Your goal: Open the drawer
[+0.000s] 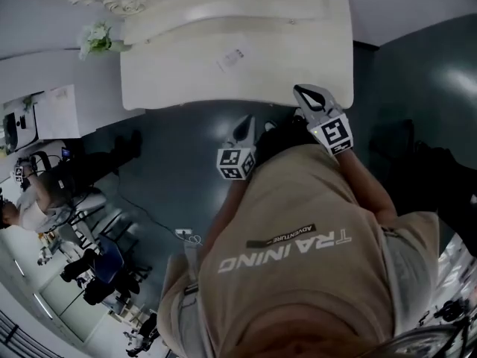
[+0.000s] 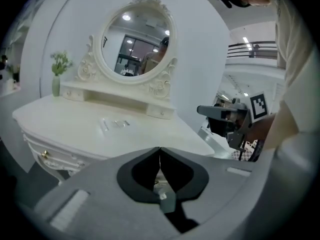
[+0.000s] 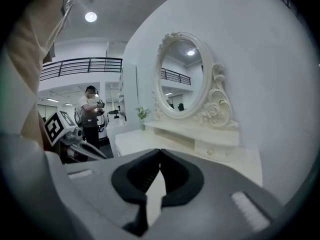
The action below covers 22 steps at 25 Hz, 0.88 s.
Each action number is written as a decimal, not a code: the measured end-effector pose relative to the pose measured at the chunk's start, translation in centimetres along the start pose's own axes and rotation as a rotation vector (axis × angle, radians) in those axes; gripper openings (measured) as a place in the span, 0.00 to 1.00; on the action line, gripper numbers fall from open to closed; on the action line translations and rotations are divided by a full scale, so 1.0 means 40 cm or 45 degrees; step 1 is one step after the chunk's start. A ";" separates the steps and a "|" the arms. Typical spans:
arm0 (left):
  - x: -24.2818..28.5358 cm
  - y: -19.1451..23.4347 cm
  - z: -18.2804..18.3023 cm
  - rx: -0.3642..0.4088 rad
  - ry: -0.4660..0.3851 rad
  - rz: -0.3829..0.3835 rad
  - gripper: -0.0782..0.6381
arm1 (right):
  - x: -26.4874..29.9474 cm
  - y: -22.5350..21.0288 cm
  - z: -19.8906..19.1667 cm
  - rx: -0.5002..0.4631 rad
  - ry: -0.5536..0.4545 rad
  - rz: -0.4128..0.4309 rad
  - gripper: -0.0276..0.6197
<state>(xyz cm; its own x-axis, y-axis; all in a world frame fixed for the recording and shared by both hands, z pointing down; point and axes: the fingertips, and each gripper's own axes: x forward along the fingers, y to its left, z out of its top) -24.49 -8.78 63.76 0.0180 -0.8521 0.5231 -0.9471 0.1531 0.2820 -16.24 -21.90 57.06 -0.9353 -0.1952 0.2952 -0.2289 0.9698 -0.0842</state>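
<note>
Drawer front point(image 2: 52, 158) with a small brass knob sits under the front edge of the white dressing table point(image 2: 125, 134), low at the left of the left gripper view. We hold the left gripper point(image 2: 159, 151) near that edge, its jaws pressed tip to tip on nothing. Our right gripper point(image 3: 160, 154) beside it is likewise closed and empty. An oval mirror point(image 2: 136, 44) and a vase point(image 2: 56, 85) stand at the back.

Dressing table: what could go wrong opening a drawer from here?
The left tool and right tool are both shut; going in like that would likely bump the small drawer knob rather than grip it. The vase on the tabletop could be knocked by a wide swing.
</note>
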 end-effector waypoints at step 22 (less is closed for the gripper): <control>0.296 0.064 -0.287 -0.117 0.614 -0.374 0.30 | -0.143 0.001 -0.045 0.043 0.167 -0.513 0.05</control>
<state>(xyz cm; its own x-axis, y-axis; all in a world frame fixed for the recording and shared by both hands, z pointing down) -23.02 -12.72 79.92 0.4411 -0.5441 0.7137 -0.8488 0.0053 0.5287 -10.41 -20.46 57.07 -0.7277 -0.5351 0.4292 -0.5798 0.8141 0.0320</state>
